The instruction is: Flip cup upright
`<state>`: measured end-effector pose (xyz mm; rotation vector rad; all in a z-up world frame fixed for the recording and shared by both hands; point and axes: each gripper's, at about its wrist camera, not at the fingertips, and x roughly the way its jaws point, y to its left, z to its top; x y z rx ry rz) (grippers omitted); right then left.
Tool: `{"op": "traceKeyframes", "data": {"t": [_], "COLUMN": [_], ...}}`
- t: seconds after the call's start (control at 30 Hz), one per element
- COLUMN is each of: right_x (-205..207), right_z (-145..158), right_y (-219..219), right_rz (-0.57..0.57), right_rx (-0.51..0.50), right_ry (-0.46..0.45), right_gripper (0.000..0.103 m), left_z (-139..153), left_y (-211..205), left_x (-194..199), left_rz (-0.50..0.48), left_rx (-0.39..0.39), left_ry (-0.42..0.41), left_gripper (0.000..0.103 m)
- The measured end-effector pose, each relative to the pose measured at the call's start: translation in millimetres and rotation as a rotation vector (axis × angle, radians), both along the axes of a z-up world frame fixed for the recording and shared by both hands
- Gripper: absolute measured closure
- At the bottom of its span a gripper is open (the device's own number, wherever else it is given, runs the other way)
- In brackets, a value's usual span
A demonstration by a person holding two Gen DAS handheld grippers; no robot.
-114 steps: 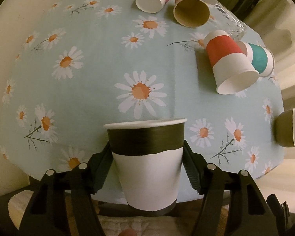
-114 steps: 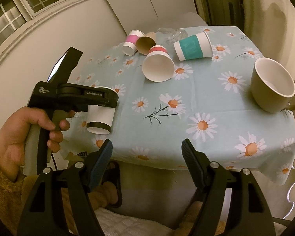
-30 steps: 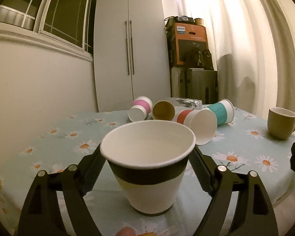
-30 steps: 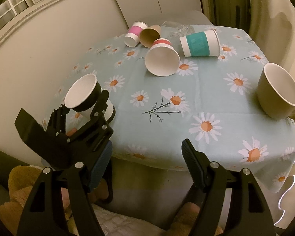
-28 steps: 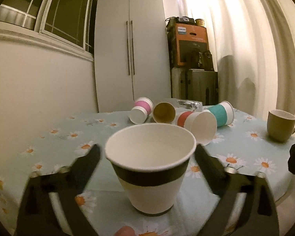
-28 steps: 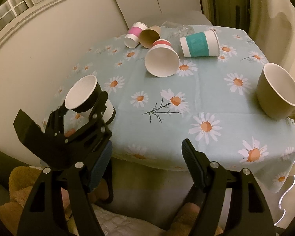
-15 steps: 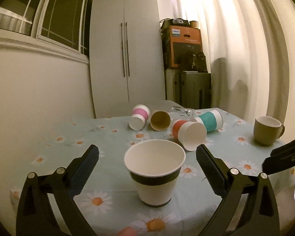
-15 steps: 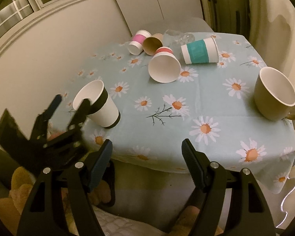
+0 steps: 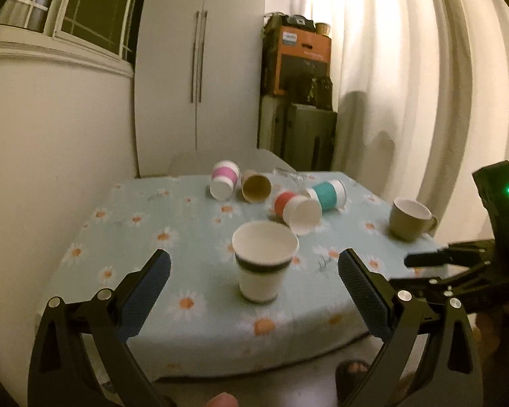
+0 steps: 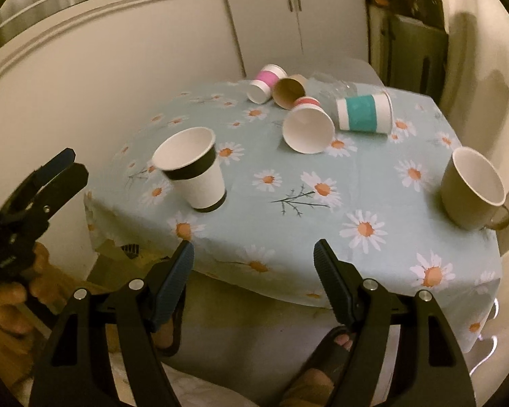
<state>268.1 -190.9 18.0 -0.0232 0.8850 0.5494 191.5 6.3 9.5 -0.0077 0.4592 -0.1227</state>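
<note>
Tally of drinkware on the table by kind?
Paper cups, banded: 4 (black, pink, red, teal)
Plain brown paper cup: 1
Clear glass: 1
Ceramic mug: 1
Total: 7

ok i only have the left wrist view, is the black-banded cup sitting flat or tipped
Observer: Flat. The right wrist view shows the black-banded cup upright, its black foot ring fully on the tablecloth.
Operator: right gripper open or shut
Observer: The right gripper is open and empty, in front of the near table edge.
Operator: is my left gripper clear of the cup
Observer: Yes. The left gripper is apart from it, beyond the table's side.
</note>
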Motion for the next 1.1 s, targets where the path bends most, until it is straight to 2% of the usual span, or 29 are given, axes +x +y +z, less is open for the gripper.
{"op": "traceKeyframes", "data": {"t": [0.1, 0.27, 0.37, 0.47, 0.53, 0.73, 0.8, 0.97, 1.1], "right_x": [-10, -33, -53, -75, -91, -126, -135, -151, -164], "right_z": [0, 10, 14, 18, 19, 24, 27, 30, 31], "right_y": [2, 2, 3, 6, 8, 6, 0, -13, -20], "right_rz": [-0.005, 0.002, -0.001, 0.007, 0.012, 0.008, -0.008, -0.039, -0.059], "right_rx": [-0.004, 0.039, 0.055, 0.06, 0.055, 0.067, 0.09, 0.13, 0.159], "right_ry": [-0.023, -0.074, -0.101, -0.127, -0.144, -0.21, -0.219, -0.219, -0.215], "right_gripper": [0.027, 0.024, 0.022, 0.022, 0.022, 0.021, 0.017, 0.017, 0.017], "left_z": [0, -5, -11, -11, -9, -6, -5, -8, -9], "left_y": [0, 4, 10, 19, 19, 12, 9, 1, -8], "left_x": [-19, -48, -65, -76, -82, -106, -113, -128, -147], "left_rz": [-0.025, -0.057, -0.019, 0.024, 0.036, 0.016, 0.006, 0.054, 0.043], "left_rx": [0.027, 0.019, 0.017, -0.021, -0.009, 0.015, 0.03, 0.066, 0.072], "left_ry": [0.016, 0.03, 0.02, 0.012, -0.004, -0.052, -0.063, -0.075, -0.091], "left_gripper": [0.006, 0.006, 0.006, 0.006, 0.006, 0.006, 0.006, 0.006, 0.006]}}
